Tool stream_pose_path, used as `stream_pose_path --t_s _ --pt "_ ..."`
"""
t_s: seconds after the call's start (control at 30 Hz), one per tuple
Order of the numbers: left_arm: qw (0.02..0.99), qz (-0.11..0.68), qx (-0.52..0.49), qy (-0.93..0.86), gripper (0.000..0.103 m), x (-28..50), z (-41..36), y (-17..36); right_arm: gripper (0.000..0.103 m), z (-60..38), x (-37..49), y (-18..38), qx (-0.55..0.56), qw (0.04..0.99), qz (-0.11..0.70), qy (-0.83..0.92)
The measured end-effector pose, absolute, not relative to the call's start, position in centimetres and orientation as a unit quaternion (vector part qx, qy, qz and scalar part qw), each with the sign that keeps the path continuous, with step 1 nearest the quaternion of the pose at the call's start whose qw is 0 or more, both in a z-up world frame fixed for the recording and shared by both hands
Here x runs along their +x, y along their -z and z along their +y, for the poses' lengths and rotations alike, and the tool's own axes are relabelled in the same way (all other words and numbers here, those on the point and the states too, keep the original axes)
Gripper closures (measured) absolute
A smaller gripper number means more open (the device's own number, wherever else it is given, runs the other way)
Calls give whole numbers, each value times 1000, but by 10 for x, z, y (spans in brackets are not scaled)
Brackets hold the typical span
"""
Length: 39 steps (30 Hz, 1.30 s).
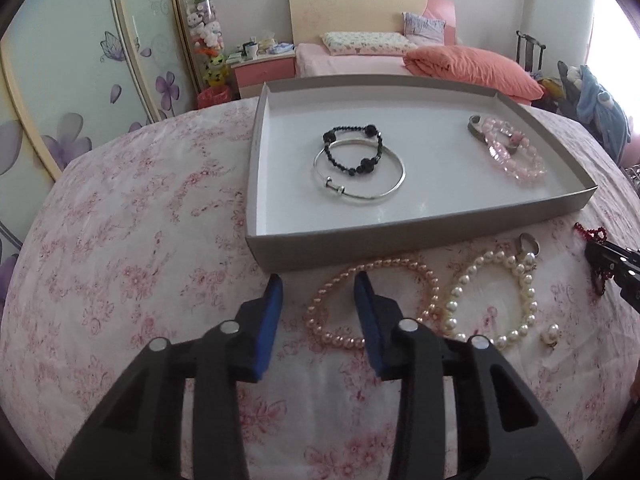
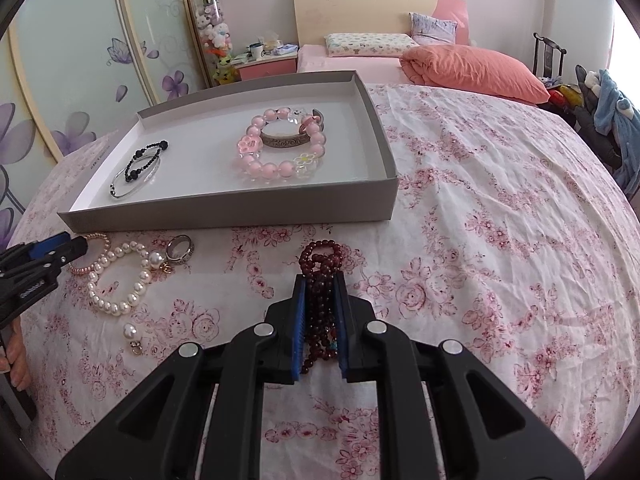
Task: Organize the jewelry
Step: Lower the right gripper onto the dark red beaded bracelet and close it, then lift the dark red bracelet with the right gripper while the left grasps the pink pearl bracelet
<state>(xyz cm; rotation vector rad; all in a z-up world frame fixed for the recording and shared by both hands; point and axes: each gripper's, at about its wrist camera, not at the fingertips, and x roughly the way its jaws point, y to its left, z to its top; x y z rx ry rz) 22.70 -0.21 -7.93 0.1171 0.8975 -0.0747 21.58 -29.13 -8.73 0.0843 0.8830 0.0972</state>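
The right gripper [image 2: 319, 286] tilts down over the bed [image 2: 480, 240], jaws pinching a dark red bead string [image 2: 320, 268]. The left gripper [image 1: 318, 288] also tilts down, jaws part spread with nothing gripped, one straddling a pink pearl bracelet [image 1: 332, 336] before the tray [image 1: 400, 248].

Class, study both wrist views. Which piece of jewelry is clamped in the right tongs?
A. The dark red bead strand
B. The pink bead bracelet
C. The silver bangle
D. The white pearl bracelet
A: in the right wrist view the right tongs are shut on the dark red bead strand, which lies between the blue pads.
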Motion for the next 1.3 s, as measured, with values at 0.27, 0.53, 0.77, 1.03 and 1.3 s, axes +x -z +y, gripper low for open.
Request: stream_pose_path --t_s 0.27,0.53,0.77,1.03,1.3 --pt "895 435 70 67 79 211 -8 81 89 -292 216 87 44 902 427 -49" --pt "894 439 78 50 96 201 -1 80 89 -292 217 87 46 902 427 -49" --pt "893 444 56 44 80 194 6 78 89 -293 217 87 46 902 427 -50" --pt "897 435 62 48 95 192 -1 80 89 -293 217 87 47 902 427 -50" --pt "899 432 62 44 95 192 -1 80 89 -293 217 87 50 902 427 -51"
